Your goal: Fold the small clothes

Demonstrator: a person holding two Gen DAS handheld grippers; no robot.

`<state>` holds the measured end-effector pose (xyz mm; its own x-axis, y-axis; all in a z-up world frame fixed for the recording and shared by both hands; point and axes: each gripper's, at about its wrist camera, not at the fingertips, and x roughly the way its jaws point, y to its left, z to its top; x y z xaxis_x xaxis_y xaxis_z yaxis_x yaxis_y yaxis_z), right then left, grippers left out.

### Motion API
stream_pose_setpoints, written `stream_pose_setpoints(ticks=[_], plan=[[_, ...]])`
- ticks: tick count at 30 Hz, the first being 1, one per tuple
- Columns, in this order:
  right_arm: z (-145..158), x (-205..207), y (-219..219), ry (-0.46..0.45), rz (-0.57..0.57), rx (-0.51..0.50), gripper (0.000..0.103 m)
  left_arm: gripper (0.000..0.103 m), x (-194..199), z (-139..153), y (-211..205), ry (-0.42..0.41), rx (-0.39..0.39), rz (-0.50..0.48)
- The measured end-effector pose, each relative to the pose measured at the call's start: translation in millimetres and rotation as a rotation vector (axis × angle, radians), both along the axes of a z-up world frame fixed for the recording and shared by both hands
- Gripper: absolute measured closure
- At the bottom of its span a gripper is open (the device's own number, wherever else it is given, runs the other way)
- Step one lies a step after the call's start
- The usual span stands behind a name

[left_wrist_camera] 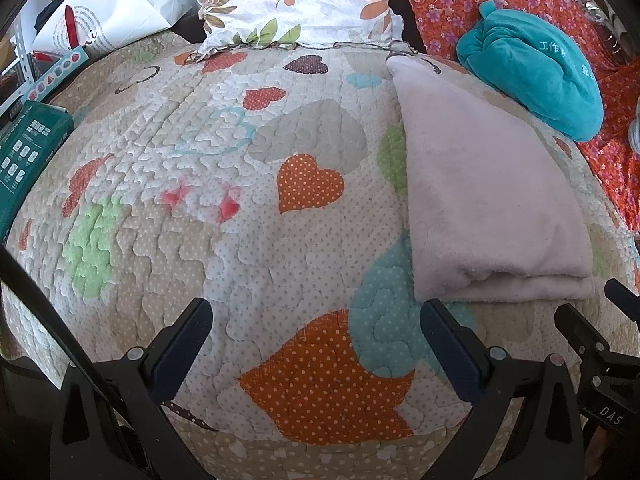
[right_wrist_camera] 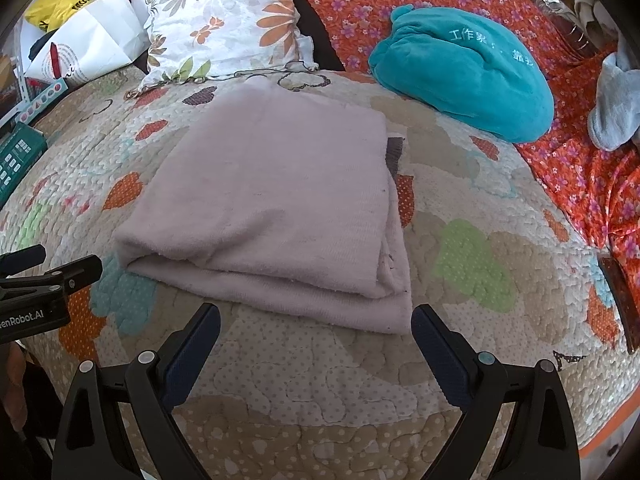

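Your left gripper (left_wrist_camera: 316, 330) hangs with its jaws spread wide and nothing between them, low over the heart-patterned quilt (left_wrist_camera: 240, 168); from its own camera the pale pink folded garment (left_wrist_camera: 488, 184) lies off to the right, its thick folded edge just beyond the right-hand finger, so this gripper is parked beside the work, not on it. Far right in that view you can see the fingers of your right gripper (left_wrist_camera: 612, 312), close alongside. A teal plush cushion (left_wrist_camera: 536, 68) sits behind the garment, well clear of it. From the right wrist camera, your right gripper (right_wrist_camera: 316, 326) is likewise wide open and empty, squared up to the garment's (right_wrist_camera: 276, 196) near edge, which lies just ahead of both fingertips. The garment rests flat on the quilt (right_wrist_camera: 460, 208) in stacked layers, edges roughly aligned, which suggests the folding is finished or nearly so. Both tools sit low and near, probably to leave the stack undisturbed.
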<state>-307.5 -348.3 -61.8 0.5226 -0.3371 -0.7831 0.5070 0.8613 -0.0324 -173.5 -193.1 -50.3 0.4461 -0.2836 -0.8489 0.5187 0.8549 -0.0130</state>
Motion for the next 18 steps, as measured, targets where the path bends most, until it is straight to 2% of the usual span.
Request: stream_pose_setpoints(ticks=[18], plan=[[0.3,1.4,4.1,-0.010,0.020,0.005,0.005,0.000,3.6,-5.3,0.1,0.036,0.002,0.002]])
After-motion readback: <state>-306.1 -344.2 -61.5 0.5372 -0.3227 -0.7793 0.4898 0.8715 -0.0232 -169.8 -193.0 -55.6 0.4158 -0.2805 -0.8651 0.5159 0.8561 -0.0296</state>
